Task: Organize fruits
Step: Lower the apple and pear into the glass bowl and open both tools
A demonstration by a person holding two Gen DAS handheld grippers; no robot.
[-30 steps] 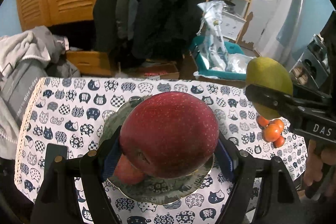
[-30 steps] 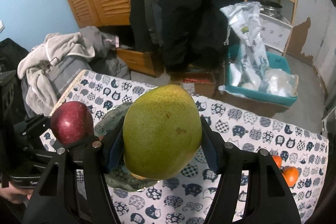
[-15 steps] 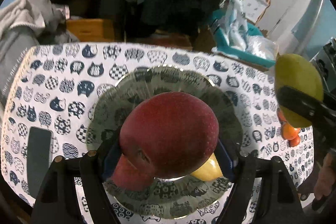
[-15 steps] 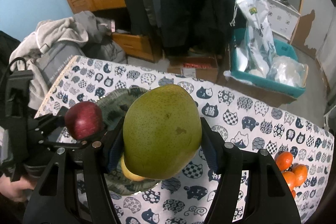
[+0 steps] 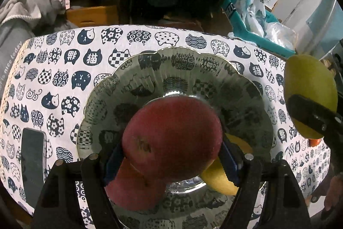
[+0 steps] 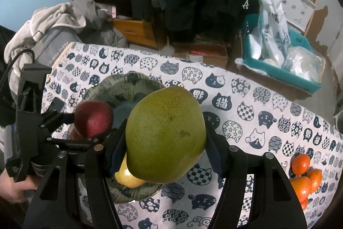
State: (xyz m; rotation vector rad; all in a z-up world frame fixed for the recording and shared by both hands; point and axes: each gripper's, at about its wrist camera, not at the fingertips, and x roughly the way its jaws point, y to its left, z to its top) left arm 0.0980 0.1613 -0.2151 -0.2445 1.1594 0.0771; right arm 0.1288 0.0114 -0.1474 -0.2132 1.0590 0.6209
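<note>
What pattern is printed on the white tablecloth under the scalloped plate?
Dark navy cat heads on the white tablecloth, each filled differently; clearest in the right wrist view.

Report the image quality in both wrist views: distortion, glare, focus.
Left wrist: strong fisheye bend, black corners, the red apple soft, glare on the plate under it. Right wrist: same curvature, the green pear fairly sharp, the oranges at the dim edge, background room dark.
</note>
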